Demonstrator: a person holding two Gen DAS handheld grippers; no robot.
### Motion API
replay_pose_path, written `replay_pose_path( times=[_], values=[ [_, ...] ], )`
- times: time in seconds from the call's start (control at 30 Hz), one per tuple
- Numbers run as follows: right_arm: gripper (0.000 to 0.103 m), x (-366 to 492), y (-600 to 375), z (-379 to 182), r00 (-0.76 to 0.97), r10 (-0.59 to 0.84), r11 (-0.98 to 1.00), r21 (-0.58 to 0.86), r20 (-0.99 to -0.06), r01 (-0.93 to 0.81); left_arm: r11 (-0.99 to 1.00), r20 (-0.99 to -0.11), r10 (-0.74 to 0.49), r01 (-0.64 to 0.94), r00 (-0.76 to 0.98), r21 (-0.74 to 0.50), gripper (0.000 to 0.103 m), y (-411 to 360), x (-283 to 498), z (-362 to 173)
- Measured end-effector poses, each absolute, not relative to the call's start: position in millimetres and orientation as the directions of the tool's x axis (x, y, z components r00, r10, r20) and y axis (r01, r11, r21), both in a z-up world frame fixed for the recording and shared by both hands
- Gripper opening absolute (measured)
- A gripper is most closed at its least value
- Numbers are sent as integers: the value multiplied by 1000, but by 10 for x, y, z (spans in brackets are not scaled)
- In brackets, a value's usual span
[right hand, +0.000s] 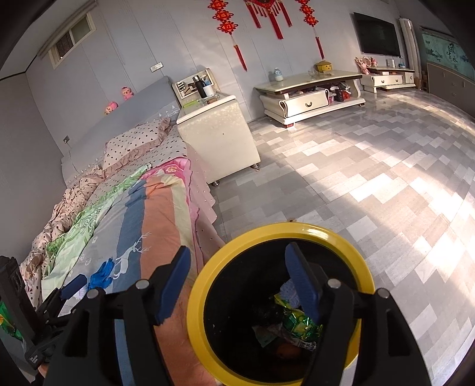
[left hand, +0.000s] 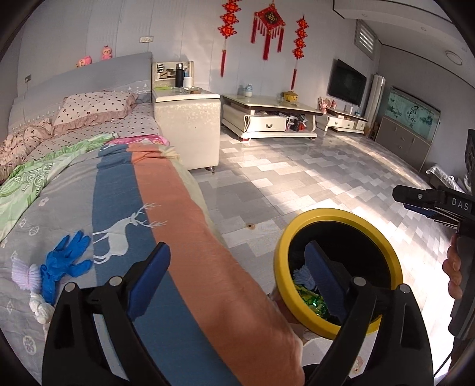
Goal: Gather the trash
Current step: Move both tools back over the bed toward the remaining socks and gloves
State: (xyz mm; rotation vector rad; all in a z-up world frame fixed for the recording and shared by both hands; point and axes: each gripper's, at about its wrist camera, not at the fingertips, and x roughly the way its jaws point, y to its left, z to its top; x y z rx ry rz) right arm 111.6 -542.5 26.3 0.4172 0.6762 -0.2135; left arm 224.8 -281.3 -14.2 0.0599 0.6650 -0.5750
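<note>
In the left wrist view, the left gripper (left hand: 237, 282) is seen spread wide and empty above the bed edge, beside the round yellow-rimmed black trash bin (left hand: 337, 219). A crumpled blue rubber glove (left hand: 63, 262) lies on the striped deer-print quilt (left hand: 178, 213).

In the right wrist view, the right gripper (right hand: 237, 282) is held apart, empty, over the bin's rim (right hand: 285, 230); green foil wrappers (right hand: 298, 322) lie inside.

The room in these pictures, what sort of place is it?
Most likely a lived-in home, a bedroom and sitting room in one. A bed with a patterned quilt stands beside a tiled floor, a television hangs on the wall, and red knot ornaments decorate it.
</note>
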Motion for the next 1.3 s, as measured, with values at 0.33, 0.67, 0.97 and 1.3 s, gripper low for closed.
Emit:
replay_pose_path(
  times=[0.33,0.67,0.97,1.3],
  values=[
    [64,1382,-4776,474,778,15,936,283,-628,210,906,-575,-396,407,716,-117,89,-1907,2437,-27],
    [67,1701,-3991,502,772,122,963,262,-624,59,964,-581,-253,251,774,-86,90,-885,2702,-78],
    [67,1966,-3116,251,720,228,969,225,-656,-101,993,-618,-114,95,778,-63,90,23,2946,-355],
    [67,2215,-2201,-204,617,333,941,207,-713,-268,992,-672,-57,-34,739,-122,90,767,3204,-735]
  ],
)
